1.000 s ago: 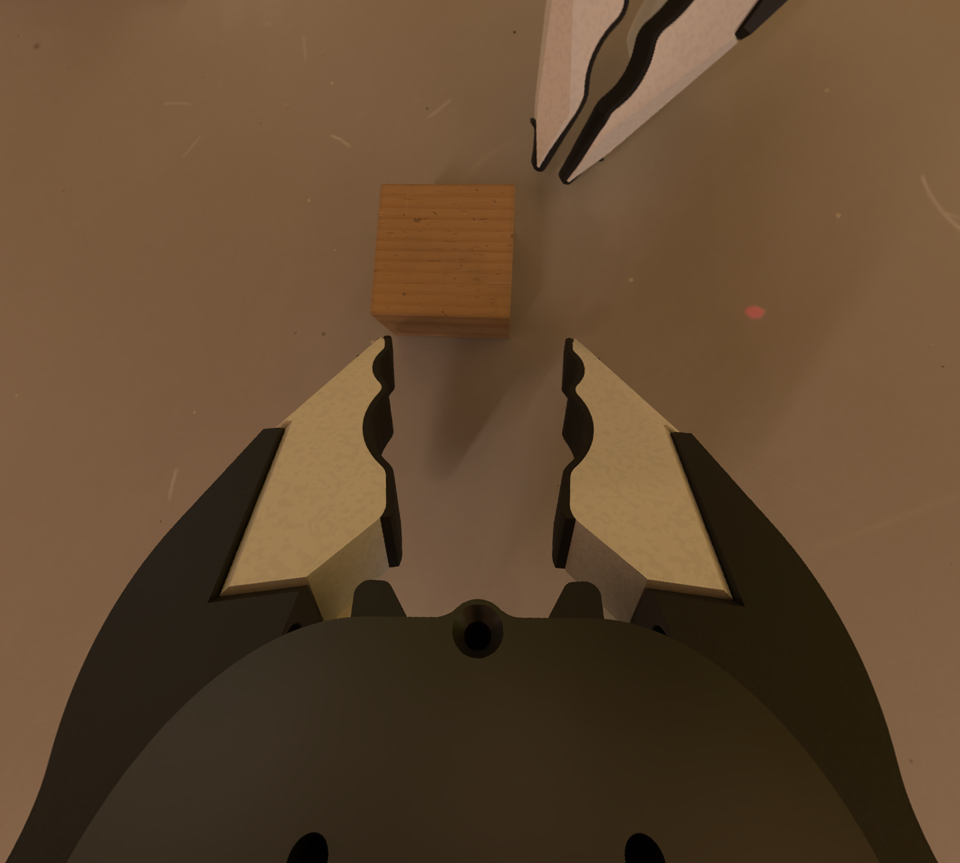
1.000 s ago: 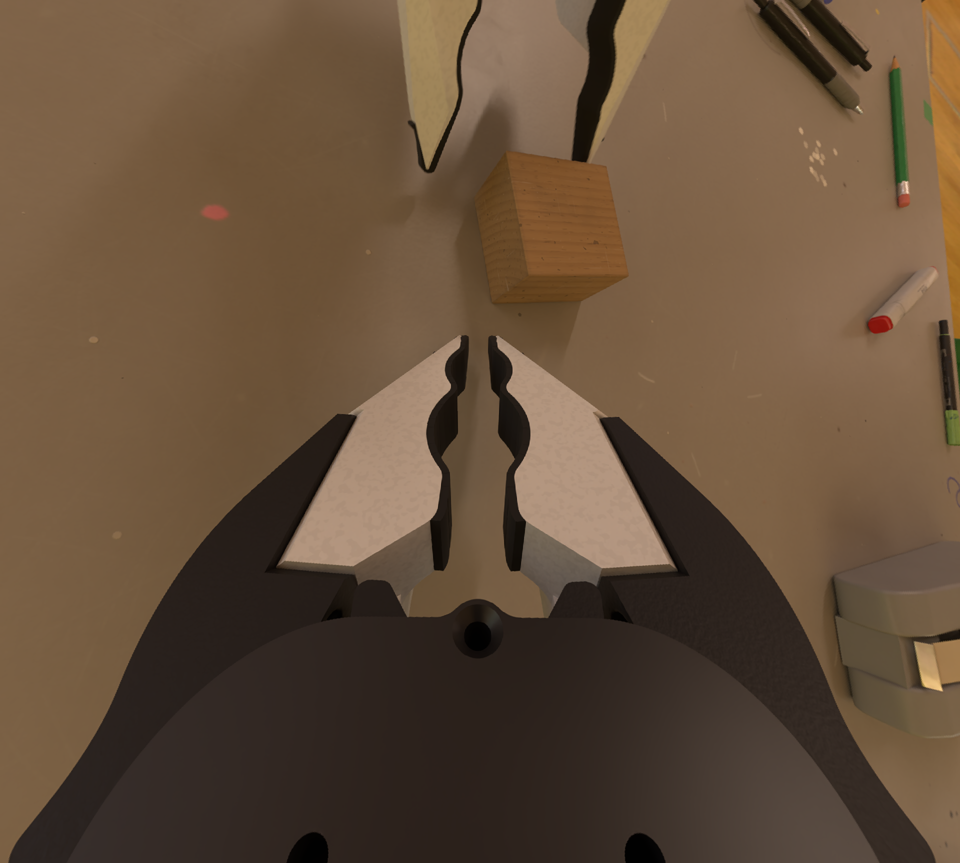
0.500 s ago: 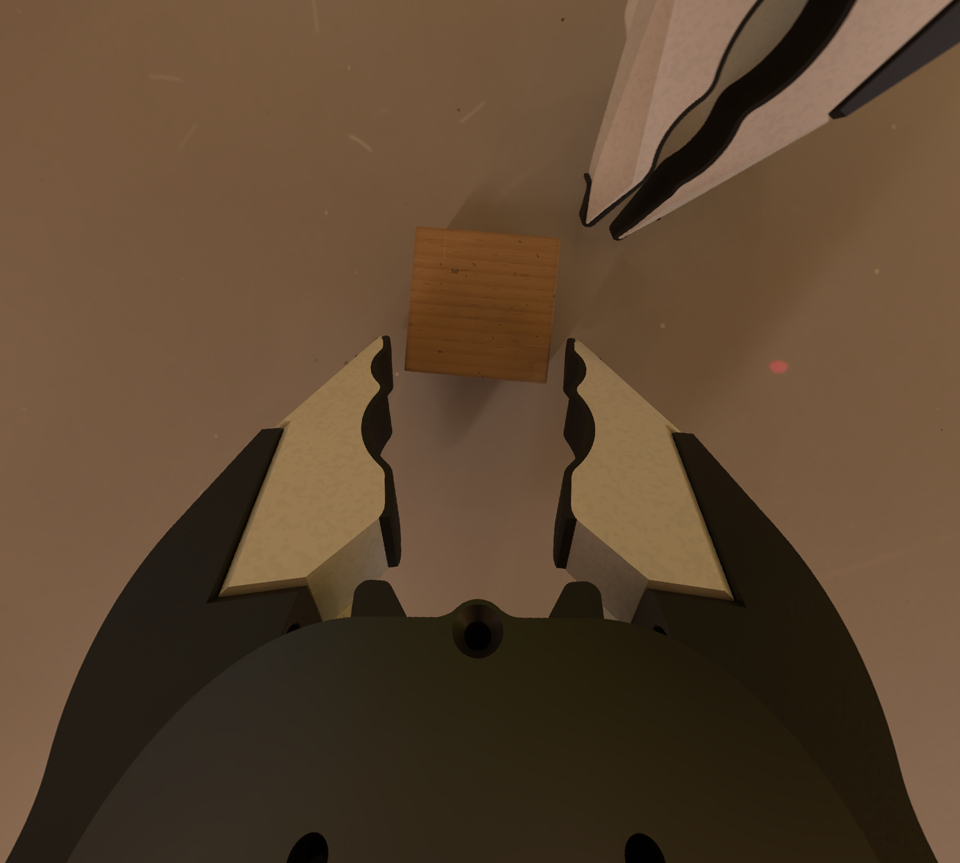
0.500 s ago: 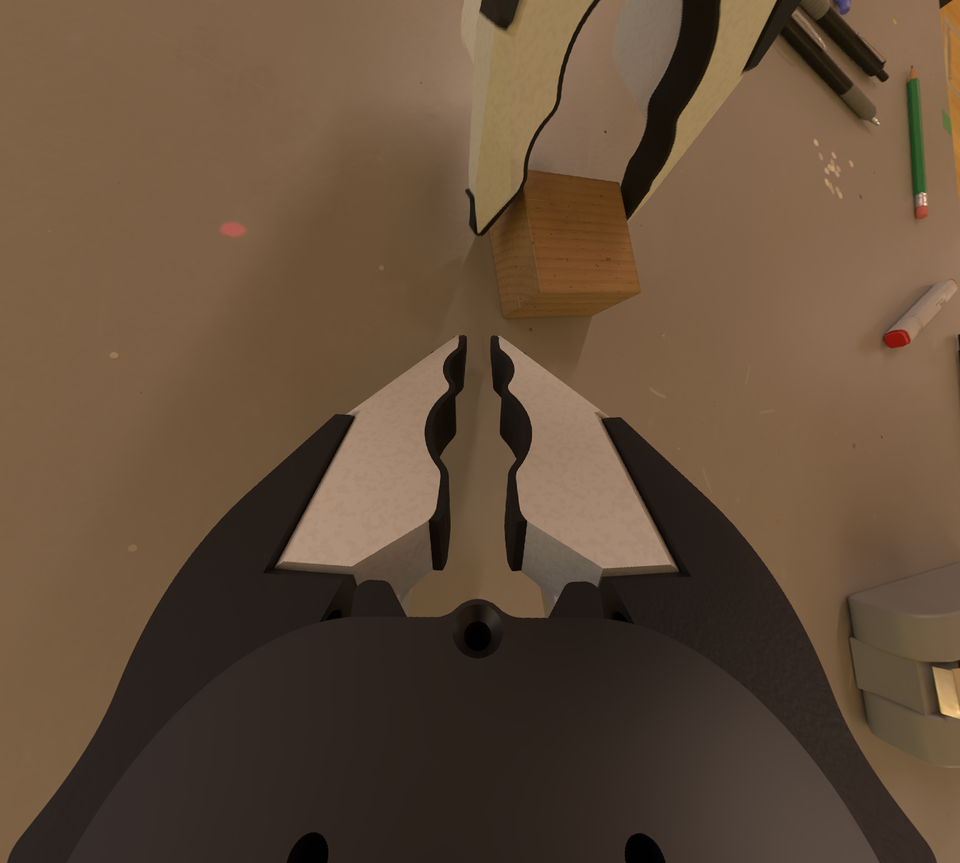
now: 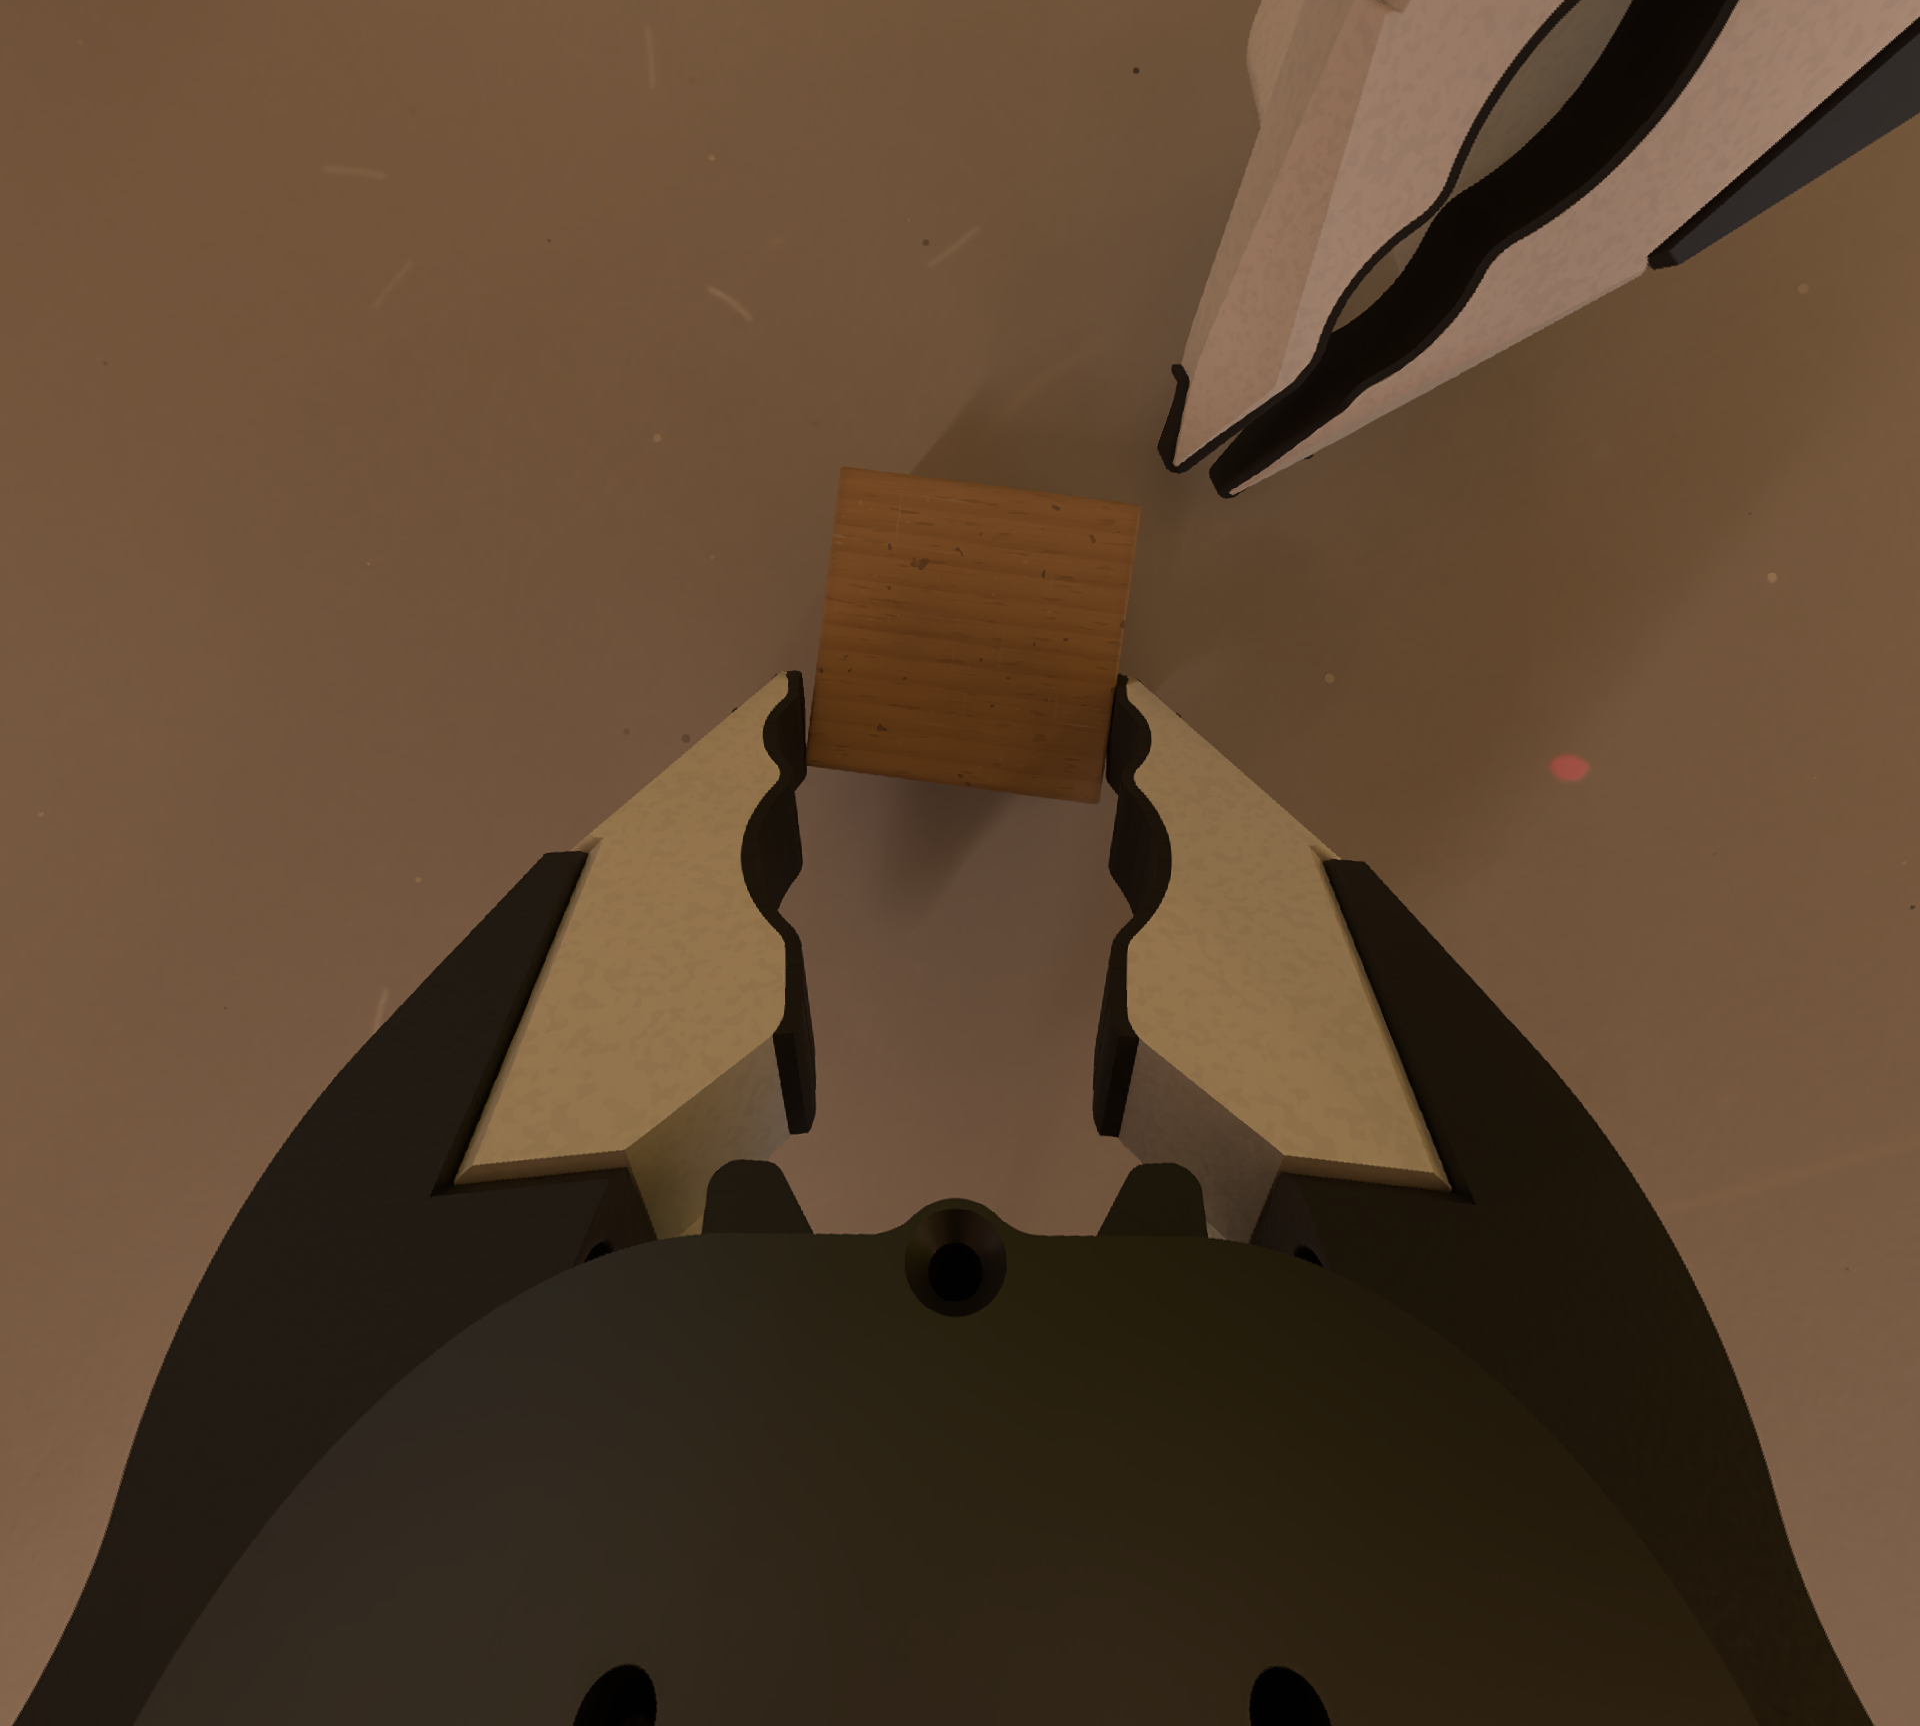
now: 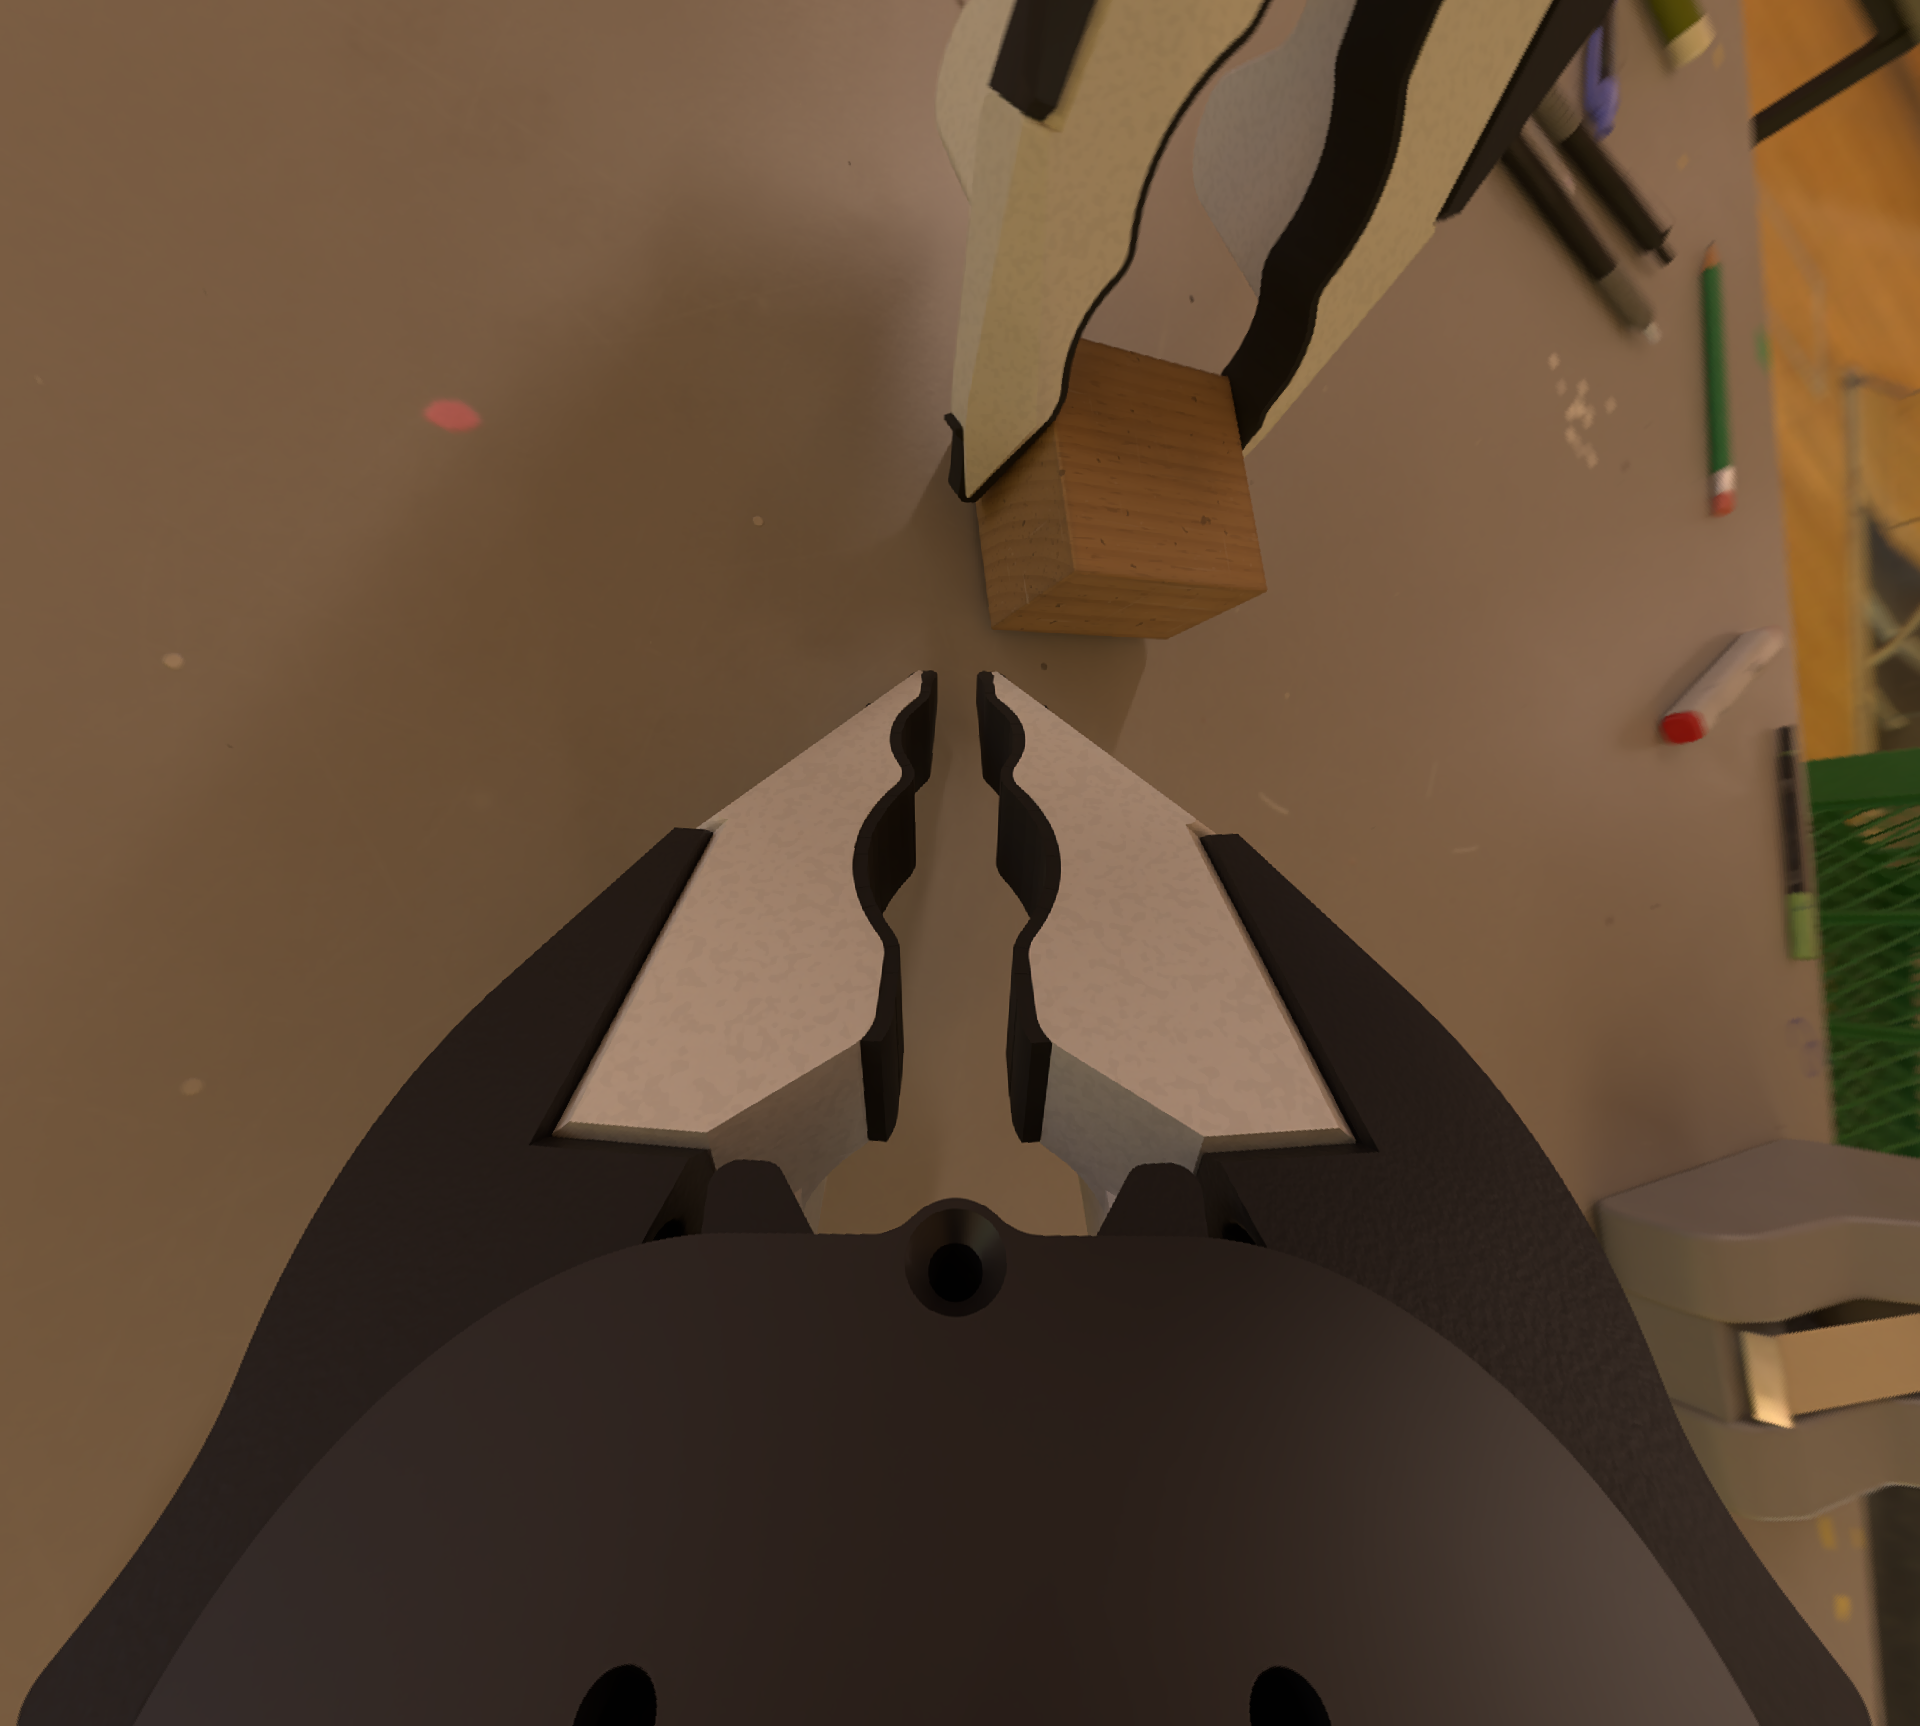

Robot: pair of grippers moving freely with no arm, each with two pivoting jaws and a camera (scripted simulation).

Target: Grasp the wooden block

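The wooden block point(image 5: 966, 627) is a small brown cube resting on the tan table point(image 5: 416, 429). My left gripper point(image 5: 958, 689) has its cream fingertips pressed on the left and right sides of the block's near end. In the right wrist view the left gripper point(image 6: 1101, 461) comes down from above and straddles the block point(image 6: 1132, 523). My right gripper point(image 6: 956, 679) is shut with only a thin slit between its white fingers and holds nothing. It sits just short of the block, a little to its left. In the left wrist view it point(image 5: 1200, 476) hangs past the block's far right corner.
Along the table's right side lie black pens point(image 6: 1590, 211), a green pencil point(image 6: 1714, 377) and a red-capped marker point(image 6: 1720, 684). A green basket point(image 6: 1865, 949) and a grey tape dispenser point(image 6: 1787, 1313) stand nearer on the right. A red spot point(image 6: 452, 414) marks the table on the left.
My left gripper has moved forward until its tips reach around the block, and its fingers have narrowed onto the block's sides. The right gripper has stayed shut and drawn back slightly.
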